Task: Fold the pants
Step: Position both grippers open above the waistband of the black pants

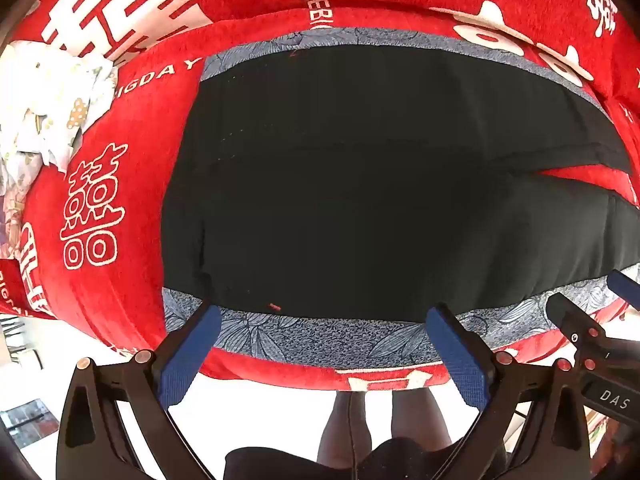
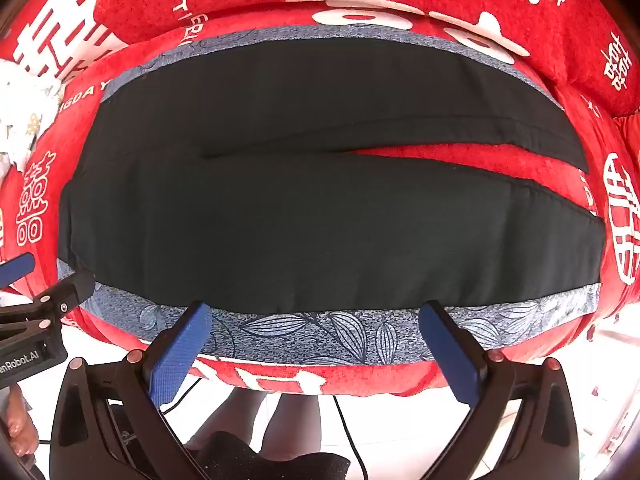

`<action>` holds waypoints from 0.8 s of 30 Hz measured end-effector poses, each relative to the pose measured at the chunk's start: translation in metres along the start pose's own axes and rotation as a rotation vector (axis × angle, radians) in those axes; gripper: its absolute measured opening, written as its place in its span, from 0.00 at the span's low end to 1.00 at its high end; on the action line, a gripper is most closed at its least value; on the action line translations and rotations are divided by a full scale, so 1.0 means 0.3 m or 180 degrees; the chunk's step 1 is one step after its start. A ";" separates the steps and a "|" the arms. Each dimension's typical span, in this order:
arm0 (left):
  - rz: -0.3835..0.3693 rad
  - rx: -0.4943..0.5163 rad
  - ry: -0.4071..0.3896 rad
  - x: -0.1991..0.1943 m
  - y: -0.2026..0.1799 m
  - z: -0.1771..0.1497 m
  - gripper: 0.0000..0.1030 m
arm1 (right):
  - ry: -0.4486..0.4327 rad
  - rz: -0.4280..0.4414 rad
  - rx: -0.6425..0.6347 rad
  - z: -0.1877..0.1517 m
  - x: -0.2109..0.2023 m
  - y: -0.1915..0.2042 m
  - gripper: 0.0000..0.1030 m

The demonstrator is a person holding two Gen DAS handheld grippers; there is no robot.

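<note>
Beyond spread hand-held gripper [image 2: 316, 316], black pants [image 2: 320, 208] flat

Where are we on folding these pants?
Done: the black pants lie flat on the gray leaf-print cloth, both legs spread apart, with red blanket showing between them. In hand: nothing; left tool and right tool are open at the near edge. Left: every fold.

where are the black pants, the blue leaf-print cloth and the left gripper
black pants [image 2: 320, 220]: right wrist view, middle of the near leg.
blue leaf-print cloth [image 2: 320, 332]: right wrist view, near strip showing below the pants.
left gripper [image 1: 320, 320]: left wrist view, midway between its open fingers.
</note>
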State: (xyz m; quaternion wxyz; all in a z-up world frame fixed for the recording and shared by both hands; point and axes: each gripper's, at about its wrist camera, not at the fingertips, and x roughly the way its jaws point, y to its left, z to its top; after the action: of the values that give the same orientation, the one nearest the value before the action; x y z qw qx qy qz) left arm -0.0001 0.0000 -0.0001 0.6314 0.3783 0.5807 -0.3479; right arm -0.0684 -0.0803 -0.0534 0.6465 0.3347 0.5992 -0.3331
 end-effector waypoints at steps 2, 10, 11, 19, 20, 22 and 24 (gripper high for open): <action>0.0011 -0.0001 0.0026 0.003 0.001 -0.003 1.00 | 0.0018 0.0007 0.0008 -0.002 0.004 0.003 1.00; 0.0019 -0.0037 0.0063 0.020 0.020 -0.014 1.00 | 0.0069 0.0030 0.0040 -0.011 0.017 0.008 1.00; 0.0017 -0.0037 0.0067 0.021 0.022 -0.015 1.00 | 0.0072 0.0031 0.0048 -0.013 0.018 0.008 1.00; -0.0002 -0.0043 0.0099 0.051 0.041 -0.021 1.00 | 0.0103 0.0118 0.0134 -0.020 0.031 0.005 1.00; 0.0003 -0.0042 0.0108 0.053 0.041 -0.023 1.00 | 0.0107 0.0130 0.0147 -0.022 0.033 0.002 1.00; 0.0015 -0.0038 0.0128 0.056 0.044 -0.028 1.00 | 0.0114 0.0145 0.0161 -0.027 0.038 0.000 1.00; 0.0017 -0.0041 0.0142 0.059 0.046 -0.030 1.00 | 0.0120 0.0153 0.0166 -0.029 0.040 0.000 1.00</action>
State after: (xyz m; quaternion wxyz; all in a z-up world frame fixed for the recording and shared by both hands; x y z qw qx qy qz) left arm 0.0092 0.0145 -0.0170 0.6216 0.3834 0.5959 -0.3340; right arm -0.0726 -0.0734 -0.0658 0.6340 0.3720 0.5942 -0.3266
